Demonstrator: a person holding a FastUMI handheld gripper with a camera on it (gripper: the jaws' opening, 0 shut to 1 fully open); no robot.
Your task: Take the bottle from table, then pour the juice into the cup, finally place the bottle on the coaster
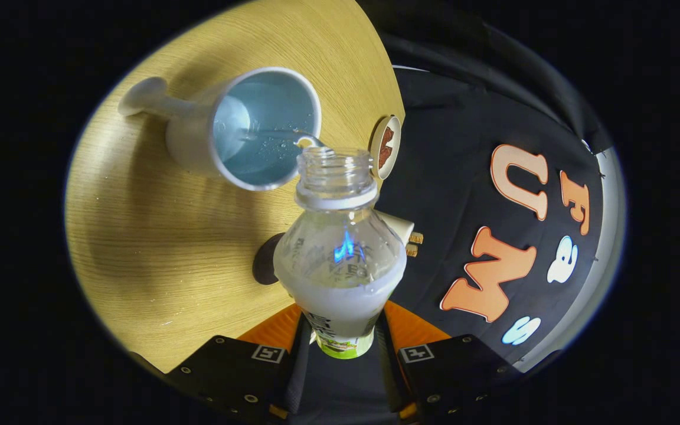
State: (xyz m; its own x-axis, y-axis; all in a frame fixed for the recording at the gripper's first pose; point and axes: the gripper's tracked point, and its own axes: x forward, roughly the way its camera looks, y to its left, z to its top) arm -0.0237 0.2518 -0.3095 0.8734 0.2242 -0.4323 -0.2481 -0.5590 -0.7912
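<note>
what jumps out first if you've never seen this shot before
The clear bottle stands out first, clamped between the gripper fingers, uncapped and tipped so a thin stream runs from its mouth. Just beyond it the white cup on the wooden table catches the liquid, with some already pooled inside. Beside the cup, at the table's edge, lies the round coaster.

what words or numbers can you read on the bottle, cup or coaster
Bottle, held between the tongs and tipped toward the cup: dark print on its label, too warped and blurred to read.
Cup: no text.
Coaster at the table edge: a brown picture, no readable words.
Square markers on the tongs: patterns, not words.
</note>
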